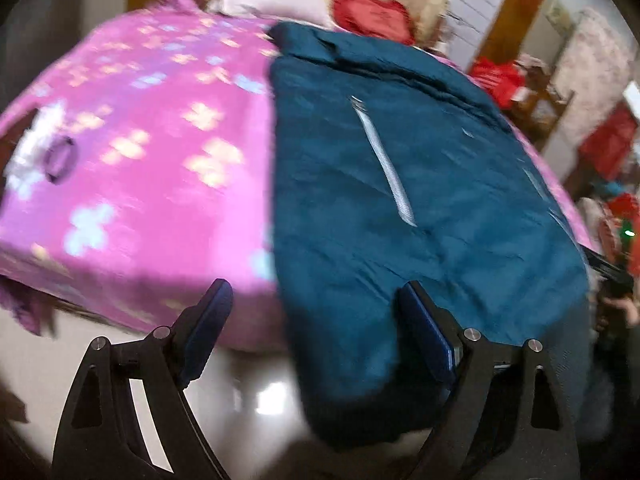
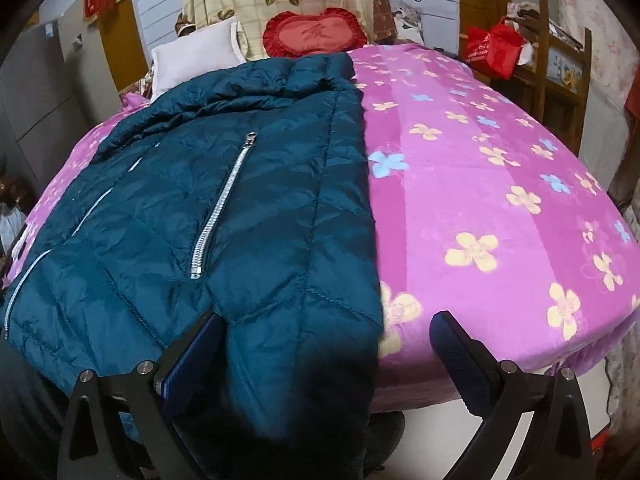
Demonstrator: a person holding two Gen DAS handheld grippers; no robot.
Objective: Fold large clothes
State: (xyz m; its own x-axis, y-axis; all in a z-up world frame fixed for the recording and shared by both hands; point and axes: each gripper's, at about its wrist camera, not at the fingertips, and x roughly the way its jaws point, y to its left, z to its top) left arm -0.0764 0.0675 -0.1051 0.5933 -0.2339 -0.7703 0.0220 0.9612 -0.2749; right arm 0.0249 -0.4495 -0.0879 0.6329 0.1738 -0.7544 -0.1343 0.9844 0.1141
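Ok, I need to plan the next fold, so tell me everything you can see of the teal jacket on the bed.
The teal jacket is a quilted, puffy coat with a slightly shiny, crinkled shell. It lies spread lengthwise on the pink flowered bedspread, collar toward the pillows, hem hanging over the near bed edge. A silver slanted pocket zipper shows on top, with thinner silver trims nearer its left side. One long edge runs straight down the bed's middle. Neither gripper grips it.

Teal quilted jacket had silver zips; bedsheet was pink with yellow/blue flowers; heart cushion red.
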